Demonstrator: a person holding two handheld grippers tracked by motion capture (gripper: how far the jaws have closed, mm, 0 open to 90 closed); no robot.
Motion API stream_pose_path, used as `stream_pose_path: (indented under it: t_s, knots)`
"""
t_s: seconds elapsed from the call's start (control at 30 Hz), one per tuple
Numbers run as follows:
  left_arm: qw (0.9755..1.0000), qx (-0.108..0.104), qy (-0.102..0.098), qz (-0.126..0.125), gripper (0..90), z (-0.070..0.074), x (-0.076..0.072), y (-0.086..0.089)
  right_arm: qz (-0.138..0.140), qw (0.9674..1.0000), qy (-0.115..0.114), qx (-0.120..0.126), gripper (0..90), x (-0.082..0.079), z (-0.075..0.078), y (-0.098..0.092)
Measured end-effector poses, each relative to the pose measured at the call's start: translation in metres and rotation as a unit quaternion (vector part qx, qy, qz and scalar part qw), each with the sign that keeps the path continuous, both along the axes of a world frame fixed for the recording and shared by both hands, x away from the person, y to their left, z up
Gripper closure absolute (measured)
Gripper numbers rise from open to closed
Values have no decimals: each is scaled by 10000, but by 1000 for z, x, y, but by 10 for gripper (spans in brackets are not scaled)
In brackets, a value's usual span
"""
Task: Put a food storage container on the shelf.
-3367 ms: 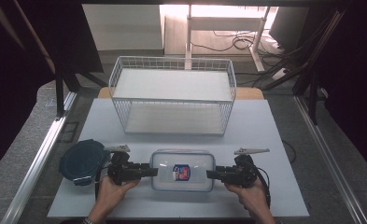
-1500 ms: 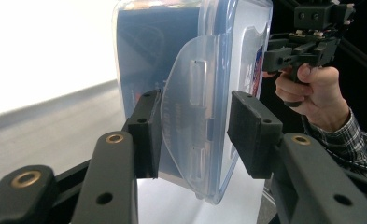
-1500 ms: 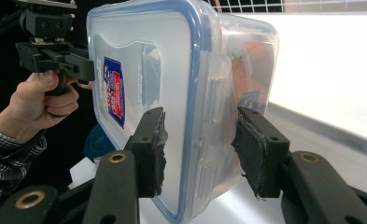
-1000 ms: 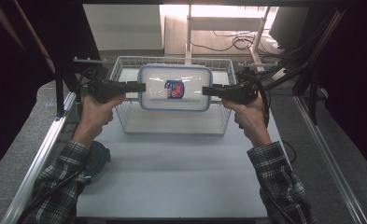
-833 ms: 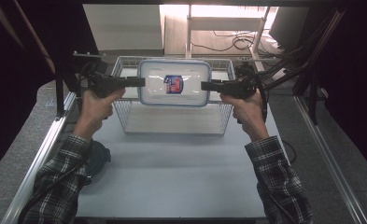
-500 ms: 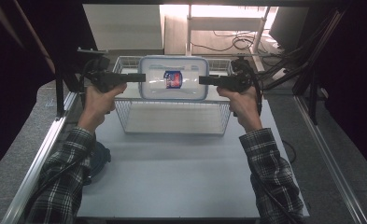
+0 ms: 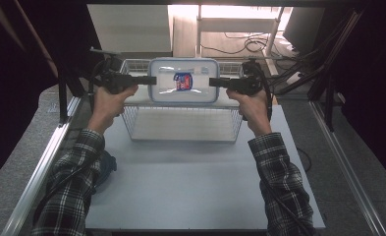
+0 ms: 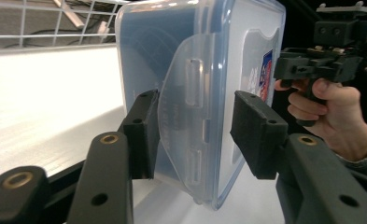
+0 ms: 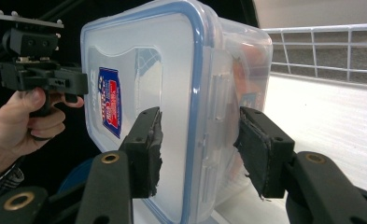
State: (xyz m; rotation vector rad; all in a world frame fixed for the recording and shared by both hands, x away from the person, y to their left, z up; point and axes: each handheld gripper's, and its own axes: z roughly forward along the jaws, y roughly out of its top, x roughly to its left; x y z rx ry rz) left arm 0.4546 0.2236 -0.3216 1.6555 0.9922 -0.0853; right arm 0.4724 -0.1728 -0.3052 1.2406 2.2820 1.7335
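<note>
Both grippers' jaws straddle the lidded container [image 7: 183,87] above the basket [image 7: 182,123], seemingly loosened, opening

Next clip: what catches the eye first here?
A clear plastic box with a blue-rimmed lid and a red-and-blue label hangs over the white wire basket at the far side of the table. The left gripper and the right gripper flank its two short ends, jaws just widening around the side flaps.

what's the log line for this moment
box on edge over basket | left gripper jaws just opened, loose around end clip | right gripper likewise
</note>
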Motion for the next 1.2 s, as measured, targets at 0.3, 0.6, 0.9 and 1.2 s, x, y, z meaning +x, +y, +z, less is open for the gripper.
stream_pose_path:
  t_s: [0.3, 0.6, 0.9, 1.2]
  knots:
    - [9995, 214, -152, 187, 462, 1, 0, -7, -20, 9998, -82, -166, 482, -1, 1, 2]
    - [9991, 277, -82, 312, 400, -5, 1, -9, -138, 9982, -216, -551, 473, -2, -5, 7]
    - [9980, 299, -108, 555, 369, -5, 3, -8, -203, 9987, -148, -451, 476, -2, -9, 9]
    - [9952, 437, -243, 840, 457, -4, 1, -5, -500, 9963, -444, -549, 518, -9, -2, 11]
